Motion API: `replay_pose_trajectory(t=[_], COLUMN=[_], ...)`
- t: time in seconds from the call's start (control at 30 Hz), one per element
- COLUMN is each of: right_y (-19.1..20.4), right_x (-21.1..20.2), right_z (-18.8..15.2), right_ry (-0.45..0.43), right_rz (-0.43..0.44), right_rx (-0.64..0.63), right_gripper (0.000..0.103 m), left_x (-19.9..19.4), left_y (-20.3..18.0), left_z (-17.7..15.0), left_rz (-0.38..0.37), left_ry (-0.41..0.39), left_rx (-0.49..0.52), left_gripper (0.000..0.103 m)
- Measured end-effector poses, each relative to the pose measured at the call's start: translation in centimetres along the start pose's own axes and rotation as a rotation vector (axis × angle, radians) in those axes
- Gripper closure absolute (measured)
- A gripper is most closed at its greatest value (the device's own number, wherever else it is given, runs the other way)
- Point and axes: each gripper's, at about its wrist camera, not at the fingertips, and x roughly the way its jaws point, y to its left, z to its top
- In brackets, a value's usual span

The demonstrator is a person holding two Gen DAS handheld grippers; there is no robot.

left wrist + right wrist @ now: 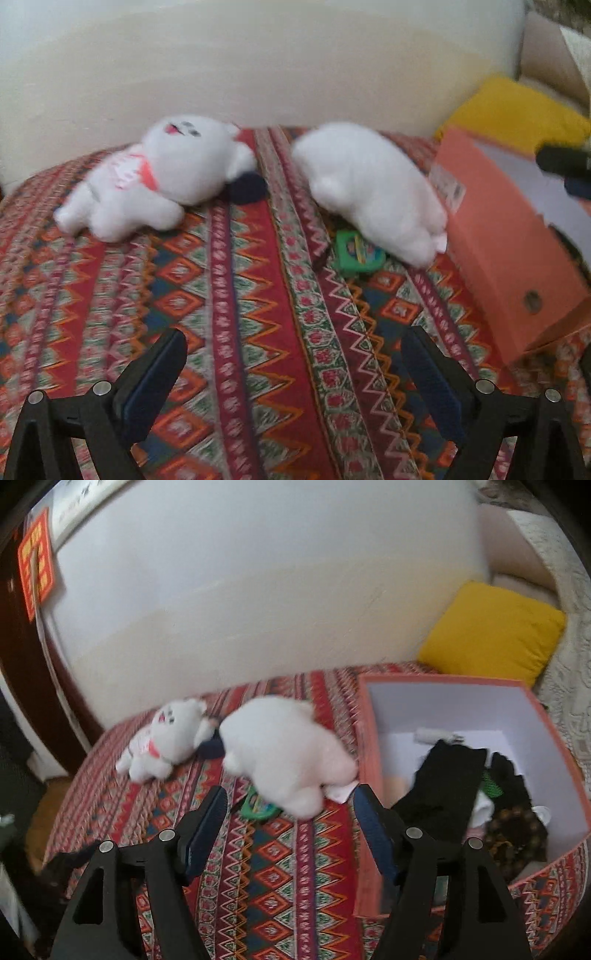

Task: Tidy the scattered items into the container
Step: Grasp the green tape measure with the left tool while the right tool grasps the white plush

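Note:
Two white plush toys lie on the patterned bedspread (258, 332). One wears a pink scarf (155, 181) (166, 738); the larger one (369, 188) (284, 746) lies beside the orange box (498, 251) (364, 738). A small green item (356, 254) (258, 808) sticks out from under the larger plush. A dark blue item (245, 188) (212, 747) lies between the toys. My left gripper (295, 369) is open over bare cloth, well short of the toys. My right gripper (291, 827) is open, in front of the larger plush and holding nothing.
The box holds black clothing (443, 790) and other small things. A yellow cushion (517, 107) (491, 627) leans behind it. A pale wall (258, 609) runs along the bed's far side. The bed's edge and the floor show at the left of the right wrist view.

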Motion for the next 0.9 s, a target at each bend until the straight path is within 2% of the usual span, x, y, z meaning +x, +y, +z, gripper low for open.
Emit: replay_pose_trajectory(t=[0.13, 0.2, 0.33, 0.43, 0.5, 0.53, 0.57, 0.6, 0.63, 0.8, 0.9], right_y=[0.1, -0.2, -1.2, -1.9, -2.2, -2.3, -2.4, -2.5, -2.5, -3.2, -2.7], right_x=[3.4, 4.8, 5.8, 6.1, 6.1, 6.2, 6.2, 6.2, 6.2, 6.7, 7.4], right_z=[-0.7, -1.0, -0.8, -0.3, 0.1, 0.3, 0.4, 0.5, 0.6, 0.5, 0.1], right_ry=[0.076, 0.108, 0.122, 0.113, 0.101, 0.097, 0.093, 0.091, 0.089, 0.102, 0.121], right_rz=[0.023, 0.0, 0.004, 0.019, 0.019, 0.019, 0.018, 0.016, 0.013, 0.003, -0.001], right_rx=[0.015, 0.013, 0.037, 0.058, 0.061, 0.059, 0.058, 0.056, 0.055, 0.07, 0.056], right_gripper=[0.029, 0.029, 0.029, 0.029, 0.029, 0.029, 0.029, 0.029, 0.029, 0.029, 0.025], left_x=[5.3, 8.1, 13.2, 16.2, 17.6, 17.9, 18.1, 18.2, 18.0, 14.7, 10.7], left_y=[-2.1, -3.0, -4.8, -6.3, -7.2, -7.3, -7.2, -7.1, -7.0, -4.5, -0.6], left_z=[0.7, 1.4, 2.5, 3.1, 3.6, 4.0, 4.3, 4.5, 4.6, 2.5, -0.2], left_rz=[-0.035, -0.039, -0.045, -0.009, 0.028, 0.028, 0.018, 0.01, 0.012, 0.0, 0.013], left_ry=[0.043, 0.077, 0.138, 0.157, 0.133, 0.127, 0.122, 0.117, 0.112, 0.128, 0.162], left_rx=[0.047, 0.056, 0.068, 0.109, 0.145, 0.142, 0.135, 0.13, 0.133, 0.14, 0.115], left_gripper=[0.006, 0.006, 0.006, 0.006, 0.005, 0.005, 0.012, 0.037, 0.045, 0.045, 0.045])
